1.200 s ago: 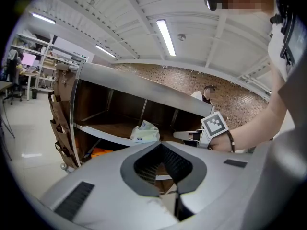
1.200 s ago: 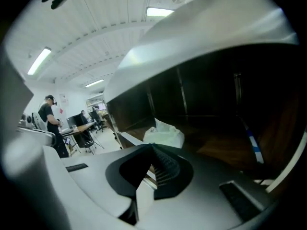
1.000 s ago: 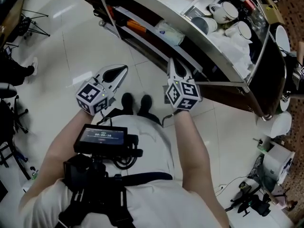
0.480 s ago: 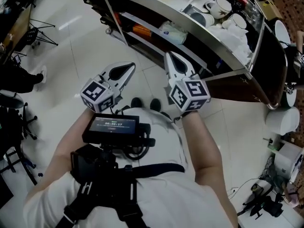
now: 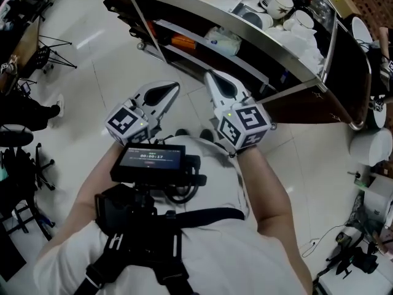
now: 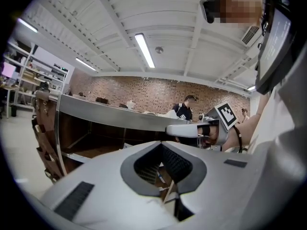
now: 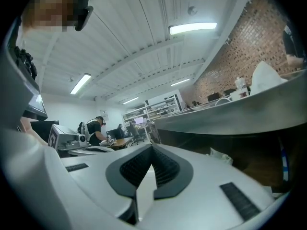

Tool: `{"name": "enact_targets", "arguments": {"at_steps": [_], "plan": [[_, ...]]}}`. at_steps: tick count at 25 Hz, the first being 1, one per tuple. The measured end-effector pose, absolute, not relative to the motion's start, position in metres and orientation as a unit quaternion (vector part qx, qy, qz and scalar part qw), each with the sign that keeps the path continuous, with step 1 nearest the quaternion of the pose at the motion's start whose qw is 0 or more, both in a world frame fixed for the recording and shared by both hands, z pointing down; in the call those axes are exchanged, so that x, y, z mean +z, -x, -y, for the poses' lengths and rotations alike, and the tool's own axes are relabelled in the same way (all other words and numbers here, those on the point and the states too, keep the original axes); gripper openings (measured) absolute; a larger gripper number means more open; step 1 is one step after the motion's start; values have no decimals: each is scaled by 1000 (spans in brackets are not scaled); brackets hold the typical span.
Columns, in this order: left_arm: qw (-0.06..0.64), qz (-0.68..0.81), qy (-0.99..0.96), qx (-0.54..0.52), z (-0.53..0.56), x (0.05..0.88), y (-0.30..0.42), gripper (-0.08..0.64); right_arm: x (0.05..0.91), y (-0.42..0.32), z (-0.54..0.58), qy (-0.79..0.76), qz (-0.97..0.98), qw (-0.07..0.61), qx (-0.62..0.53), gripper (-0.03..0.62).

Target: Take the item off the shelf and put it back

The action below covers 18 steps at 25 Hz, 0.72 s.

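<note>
Both the left hand-held gripper point(image 5: 172, 88) and the right hand-held gripper point(image 5: 210, 77) are closed and empty. Only the head view shows mugs point(image 5: 284, 5) atop the shelf point(image 5: 245, 34); its darker lower contents are partly hidden.

Ahead of the jaws stands a metal shelf point(image 5: 270, 54); its lower level holds a white bag point(image 5: 222, 42) and an orange thing point(image 5: 183, 41), perhaps a packet; cups point(image 5: 276, 3) sit above.

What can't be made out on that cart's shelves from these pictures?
- Orange item on the lower shelf: head view, partly behind the rail above, too small to identify.
- White wrapped package: head view, label too small to read.
- Cups up top: head view, the top edge cuts off the rest.
- Shelf interior: both gripper views, dark, partly behind the jaws.
</note>
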<state>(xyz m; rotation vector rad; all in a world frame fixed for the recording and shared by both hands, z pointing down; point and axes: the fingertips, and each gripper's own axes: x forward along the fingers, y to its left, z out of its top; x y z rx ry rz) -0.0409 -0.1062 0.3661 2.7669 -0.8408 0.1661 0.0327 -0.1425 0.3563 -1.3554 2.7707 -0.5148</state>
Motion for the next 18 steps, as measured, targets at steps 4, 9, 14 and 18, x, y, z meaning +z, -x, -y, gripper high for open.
{"name": "enact_targets", "arguments": {"at_steps": [4,9,14,18], "plan": [[128,280,-950,54,105,366,43,8,354,-30,141,440,-883,5,-161,2],[139,268,-952,54,103,373,51,8,360,-22,139,453,-875,-3,-170,2],[156,256,-953,55,96,390,62,8,370,-15,128,465,-867,-20,-178,2],[156,254,-953,54,91,396,62,8,375,-14,119,465,-867,-22,-175,2]]}}
